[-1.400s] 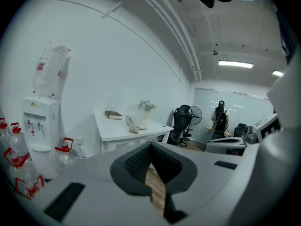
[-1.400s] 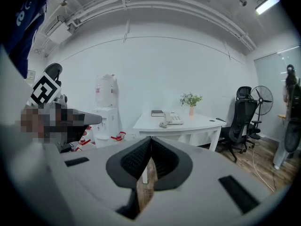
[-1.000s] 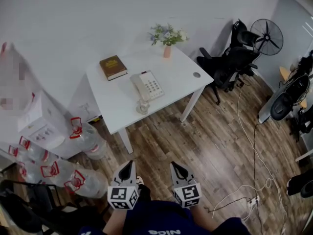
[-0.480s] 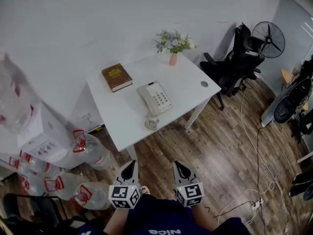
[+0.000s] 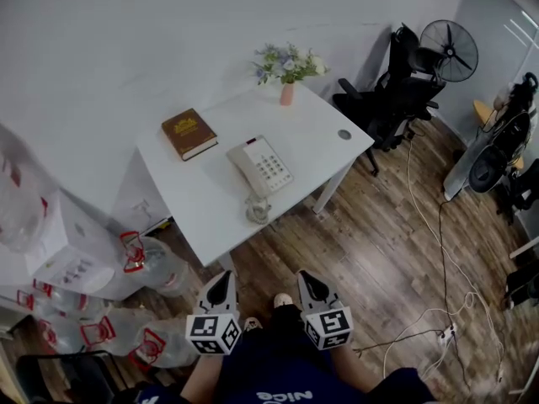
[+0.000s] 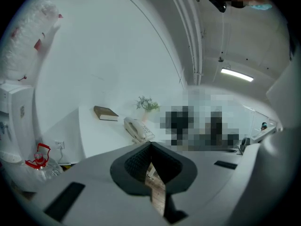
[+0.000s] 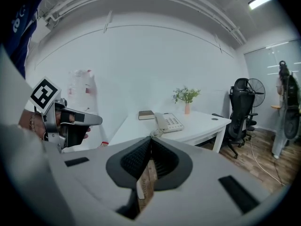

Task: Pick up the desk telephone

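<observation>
Head view shows the desk telephone point(image 5: 260, 165) lying near the middle of the white desk point(image 5: 202, 204), its coiled cord point(image 5: 257, 210) at the front edge, while the left gripper point(image 5: 221, 283) and right gripper point(image 5: 306, 280) hang over the wooden floor point(image 5: 370, 225), well apart from the desk, both with jaws clenched on nothing.

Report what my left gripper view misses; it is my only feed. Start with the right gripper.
Observer: The right gripper has its jaws shut on nothing, beside the left gripper, well short of the desk.
Operator: Give me the floor on the right.
Observer: Cables run over the wood floor to a white power strip.
Operator: Now past the desk's right corner.
Observer: A black office chair stands there, a fan behind it.
</observation>
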The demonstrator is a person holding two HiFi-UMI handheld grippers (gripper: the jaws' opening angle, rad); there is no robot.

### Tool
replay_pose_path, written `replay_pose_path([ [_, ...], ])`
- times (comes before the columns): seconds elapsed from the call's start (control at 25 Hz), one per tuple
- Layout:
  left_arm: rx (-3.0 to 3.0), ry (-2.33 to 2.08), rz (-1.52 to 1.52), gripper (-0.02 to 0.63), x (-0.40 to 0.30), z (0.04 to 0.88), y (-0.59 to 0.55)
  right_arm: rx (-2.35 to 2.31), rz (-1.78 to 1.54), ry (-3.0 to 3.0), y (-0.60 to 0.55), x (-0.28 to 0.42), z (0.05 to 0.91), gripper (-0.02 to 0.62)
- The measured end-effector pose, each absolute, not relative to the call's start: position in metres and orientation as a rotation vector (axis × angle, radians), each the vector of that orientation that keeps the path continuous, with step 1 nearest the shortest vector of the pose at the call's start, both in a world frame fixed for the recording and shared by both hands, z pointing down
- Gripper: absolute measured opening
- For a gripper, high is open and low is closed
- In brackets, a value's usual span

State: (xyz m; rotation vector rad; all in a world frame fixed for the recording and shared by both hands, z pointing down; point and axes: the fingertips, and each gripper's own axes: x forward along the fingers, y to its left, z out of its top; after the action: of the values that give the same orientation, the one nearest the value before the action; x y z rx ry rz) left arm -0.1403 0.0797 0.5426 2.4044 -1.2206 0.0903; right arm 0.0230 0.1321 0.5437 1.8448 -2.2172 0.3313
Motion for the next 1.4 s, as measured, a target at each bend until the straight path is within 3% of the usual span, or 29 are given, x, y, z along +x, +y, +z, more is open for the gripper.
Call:
replay_pose_path([
  [0.88,2.242,-1.337,0.113,0.017,-0.121,0.555,0.000,1.676,0.333,-2.328,-0.001,0.054,0.554,0.021],
  [1.4,2.117,-1.346,0.143,0.017,-0.071,0.563,-0.085,1.503,0.315,-2.431,-0.106,0.087,0.550,0.021],
])
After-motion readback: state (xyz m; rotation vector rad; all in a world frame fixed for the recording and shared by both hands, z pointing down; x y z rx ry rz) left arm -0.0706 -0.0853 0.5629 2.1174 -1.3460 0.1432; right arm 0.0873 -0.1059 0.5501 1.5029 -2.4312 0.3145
